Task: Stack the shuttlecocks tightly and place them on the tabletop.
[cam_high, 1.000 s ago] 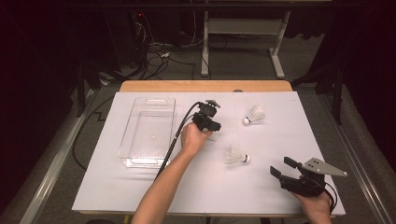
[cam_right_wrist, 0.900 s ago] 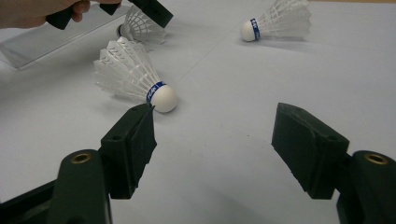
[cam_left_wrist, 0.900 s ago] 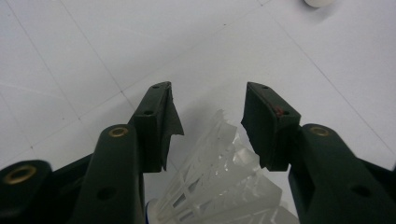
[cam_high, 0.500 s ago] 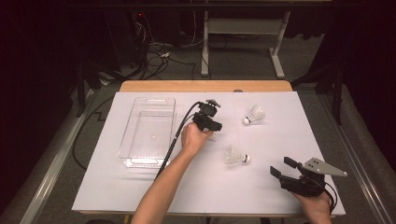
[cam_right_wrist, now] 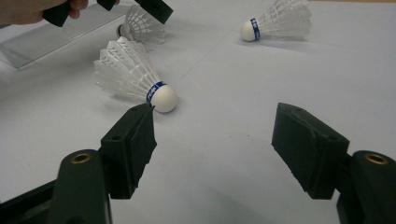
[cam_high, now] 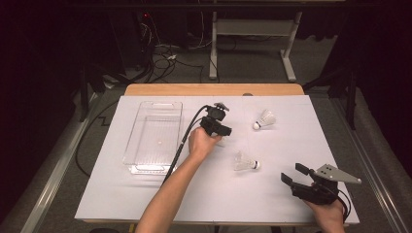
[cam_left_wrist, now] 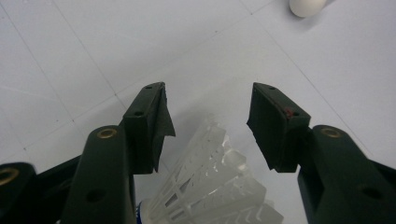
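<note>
- The left claw (cam_high: 224,130) sits near the middle of the white worktop (cam_high: 145,204), held by the person's left hand (cam_high: 201,143), with its black cable trailing back toward 7 o'clock along the forearm.
- In the left gripper view the left claw (cam_left_wrist: 208,126) has its jaws apart and they have just been opening; the feathered skirt of a shuttlecock (cam_left_wrist: 210,186) lies between and below them, and neither pad presses on it.
- From the right gripper view that same shuttlecock (cam_right_wrist: 140,23) lies on the worktop right under the left claw's black tips.
- A clear plastic tray (cam_high: 145,165) lies at 9 o'clock from the left claw, just beside the cable.
- A second shuttlecock (cam_high: 245,162) lies on its side at about 4 o'clock from the left hand, cork pointing toward 3 o'clock; it is apart from both claws.
- In the right gripper view this second shuttlecock (cam_right_wrist: 135,77) has a blue band by its white cork, which lies just beyond the tip of the left-hand jaw without touching it.
- A third shuttlecock (cam_high: 265,119) lies at about 2 o'clock from the left claw, well apart from it.
- The right claw (cam_high: 292,174) rests at the worktop's 5 o'clock corner in the person's right hand (cam_high: 328,211), its jaws wide and holding nothing.
</note>
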### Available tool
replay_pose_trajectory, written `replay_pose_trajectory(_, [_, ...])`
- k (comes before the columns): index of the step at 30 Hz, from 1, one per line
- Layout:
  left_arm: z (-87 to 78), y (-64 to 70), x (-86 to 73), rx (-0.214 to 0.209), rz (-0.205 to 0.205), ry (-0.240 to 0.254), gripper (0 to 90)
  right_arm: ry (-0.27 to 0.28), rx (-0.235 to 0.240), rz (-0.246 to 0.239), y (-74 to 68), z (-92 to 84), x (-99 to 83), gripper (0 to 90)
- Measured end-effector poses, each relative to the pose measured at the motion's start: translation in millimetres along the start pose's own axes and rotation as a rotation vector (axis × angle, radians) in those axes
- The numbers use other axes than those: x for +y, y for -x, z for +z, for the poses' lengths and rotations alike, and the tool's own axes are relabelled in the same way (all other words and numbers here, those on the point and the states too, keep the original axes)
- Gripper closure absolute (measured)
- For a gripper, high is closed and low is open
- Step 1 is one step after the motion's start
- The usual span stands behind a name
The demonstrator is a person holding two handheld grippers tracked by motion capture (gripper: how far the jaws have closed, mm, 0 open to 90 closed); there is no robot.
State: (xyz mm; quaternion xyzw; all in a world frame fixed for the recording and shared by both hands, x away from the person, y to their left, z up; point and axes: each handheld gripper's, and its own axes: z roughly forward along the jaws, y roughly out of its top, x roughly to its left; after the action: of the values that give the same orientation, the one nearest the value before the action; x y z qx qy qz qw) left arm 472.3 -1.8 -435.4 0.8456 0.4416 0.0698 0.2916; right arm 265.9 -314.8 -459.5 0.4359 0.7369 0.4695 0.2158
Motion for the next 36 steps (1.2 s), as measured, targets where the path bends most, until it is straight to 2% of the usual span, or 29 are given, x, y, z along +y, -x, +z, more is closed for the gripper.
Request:
replay_pose_trajectory(21, [-11.2, 5.3, 2.5, -0.015, 0.013, 0.017, 41.7, 0.004, 0.000, -0.002, -0.3, -0.5, 0.1, 30.6])
replay_pose_trajectory(36, [-18.2, 9.4, 2.8, -0.042, 0.023, 0.033, 37.6, 0.004, 0.001, -0.003, -0.5, -0.6, 0.1, 30.6])
